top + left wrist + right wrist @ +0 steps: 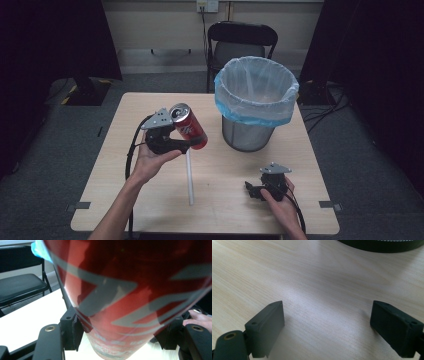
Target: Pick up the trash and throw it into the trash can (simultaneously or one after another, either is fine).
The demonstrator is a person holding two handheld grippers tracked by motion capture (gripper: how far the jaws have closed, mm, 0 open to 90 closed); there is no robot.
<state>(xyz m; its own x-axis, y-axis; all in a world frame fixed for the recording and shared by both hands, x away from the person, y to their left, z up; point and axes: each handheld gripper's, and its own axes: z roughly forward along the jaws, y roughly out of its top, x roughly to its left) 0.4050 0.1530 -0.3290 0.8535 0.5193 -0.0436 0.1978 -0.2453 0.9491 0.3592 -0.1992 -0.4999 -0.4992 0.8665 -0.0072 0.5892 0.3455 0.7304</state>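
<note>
Left gripper [192,142] clamped on the red can [188,126], tilted, left of centre frame beside the lined bin [256,102] — probably light, thin-walled, slick, so grip low mid-body, gently — right gripper [252,191] released, jaws wide over the table [225,200], lower right.

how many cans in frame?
1. A red can held off the table in the left tongs, tilted, left of the lined bin. The bin's inside isn't fully visible, so more could be hidden there.
</note>
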